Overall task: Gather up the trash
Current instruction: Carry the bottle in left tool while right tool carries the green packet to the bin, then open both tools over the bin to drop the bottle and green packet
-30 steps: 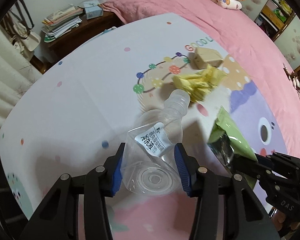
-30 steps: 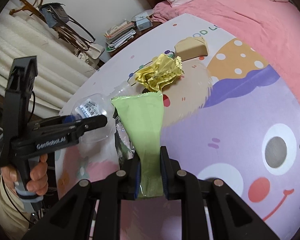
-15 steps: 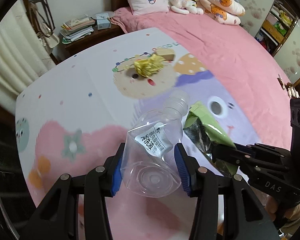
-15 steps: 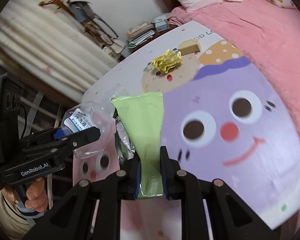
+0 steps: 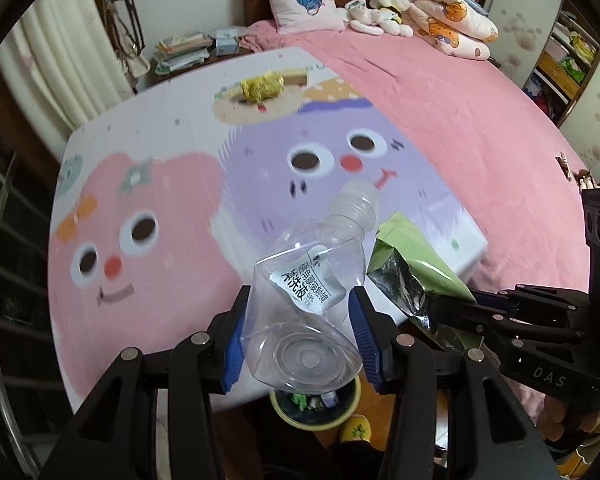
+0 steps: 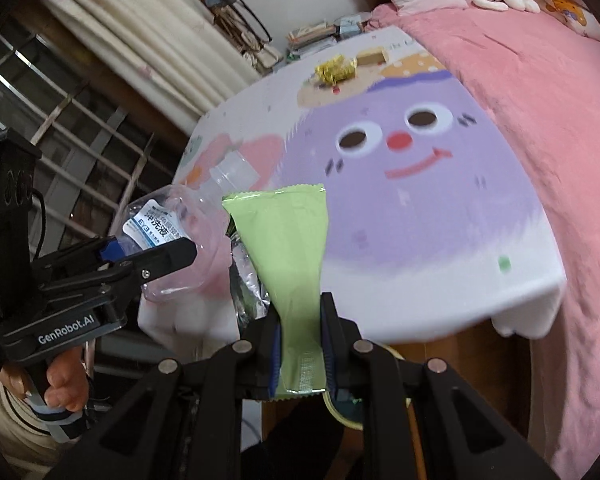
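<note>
Above the bin [image 5: 315, 411]: both loads poised.
Left gripper [image 5: 300, 334] clamps the bottle [image 5: 308, 300], neck pointing away; right gripper [image 6: 300, 354] pinches the green wrapper [image 6: 288, 248].

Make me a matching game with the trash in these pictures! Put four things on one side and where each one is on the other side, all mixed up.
Things:
1. clear plastic bottle
2. green snack wrapper
3. crumpled yellow wrapper
4. yellow-rimmed bin

Places:
A. on the floor, below the held bottle
B. pinched in the right gripper
C. lying far off on the cartoon blanket
D. squeezed in the left gripper

Pairs: 1-D, 2-B, 3-C, 4-A
</note>
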Demonstrator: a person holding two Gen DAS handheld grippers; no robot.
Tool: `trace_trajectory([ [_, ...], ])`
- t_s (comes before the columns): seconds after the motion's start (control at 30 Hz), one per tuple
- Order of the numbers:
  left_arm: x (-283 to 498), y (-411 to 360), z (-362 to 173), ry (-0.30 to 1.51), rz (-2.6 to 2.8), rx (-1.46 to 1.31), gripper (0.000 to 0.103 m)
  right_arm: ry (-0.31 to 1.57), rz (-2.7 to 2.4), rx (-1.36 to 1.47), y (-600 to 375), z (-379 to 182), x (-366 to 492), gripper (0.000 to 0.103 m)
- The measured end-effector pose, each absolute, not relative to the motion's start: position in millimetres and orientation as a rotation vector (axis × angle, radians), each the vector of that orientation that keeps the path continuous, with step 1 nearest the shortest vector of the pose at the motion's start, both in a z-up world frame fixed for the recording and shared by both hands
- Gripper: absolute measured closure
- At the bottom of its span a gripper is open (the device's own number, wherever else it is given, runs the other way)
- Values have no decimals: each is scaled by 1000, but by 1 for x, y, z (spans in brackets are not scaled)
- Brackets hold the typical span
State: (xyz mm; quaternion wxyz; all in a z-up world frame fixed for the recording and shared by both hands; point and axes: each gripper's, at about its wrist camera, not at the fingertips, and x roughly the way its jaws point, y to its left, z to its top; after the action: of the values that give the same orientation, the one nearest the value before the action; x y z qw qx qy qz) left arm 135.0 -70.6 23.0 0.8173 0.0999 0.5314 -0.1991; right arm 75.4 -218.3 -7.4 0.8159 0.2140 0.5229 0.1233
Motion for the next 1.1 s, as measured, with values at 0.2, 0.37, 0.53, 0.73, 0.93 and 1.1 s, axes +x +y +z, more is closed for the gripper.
trace_trajectory([
  [0.2,85,-65,-14,1221,-394,189,57,1226,273,458,-215,-44,28,86],
  [0.37,56,-59,-52,1300,-388,198,57,1303,256,477,-208,-81,1,86],
  [0.53,39,-49,-102,1383,-388,195,57,1384,225,509,-195,-132,-16,86],
  [0.73,24,-38,-184,1462,-389,235,56,1471,153,511,-177,-213,-26,86],
  [0.93,16,-31,-275,1529,-406,275,56,1527,74,534,-163,-305,-32,86],
  [1.1,14,-31,-335,1560,-396,279,50,1560,1,591,-160,-372,-35,83],
])
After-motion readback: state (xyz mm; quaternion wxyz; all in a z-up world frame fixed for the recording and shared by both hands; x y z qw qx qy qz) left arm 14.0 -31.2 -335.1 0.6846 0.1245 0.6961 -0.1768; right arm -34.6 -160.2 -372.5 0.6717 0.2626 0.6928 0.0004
